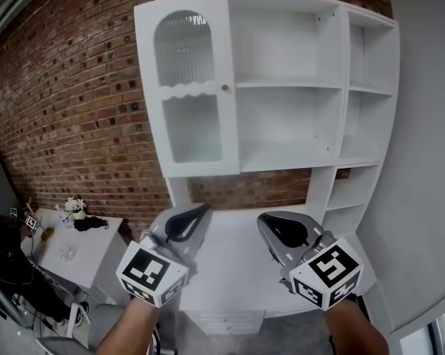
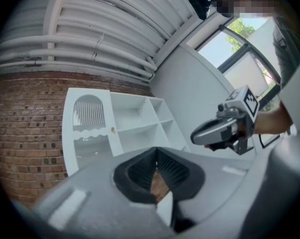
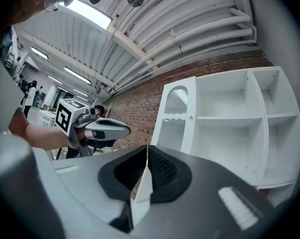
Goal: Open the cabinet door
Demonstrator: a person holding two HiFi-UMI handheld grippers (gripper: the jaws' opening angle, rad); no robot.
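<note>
cabinet door (image 1: 193, 87) sits shut; l claw (image 1: 202, 211) & r claw (image 1: 265, 220) both closed.

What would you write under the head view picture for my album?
Left gripper and right gripper, both shut and empty, point up at the white cabinet door and its small knob.

The cabinet (image 1: 296, 117) is white, and its door (image 1: 195, 87) has a ribbed upper pane. The wall (image 1: 67, 102) is red-brown brick. The left gripper (image 1: 202, 211) and right gripper (image 1: 264, 220) are grey, with black-and-white marker cubes.
</note>
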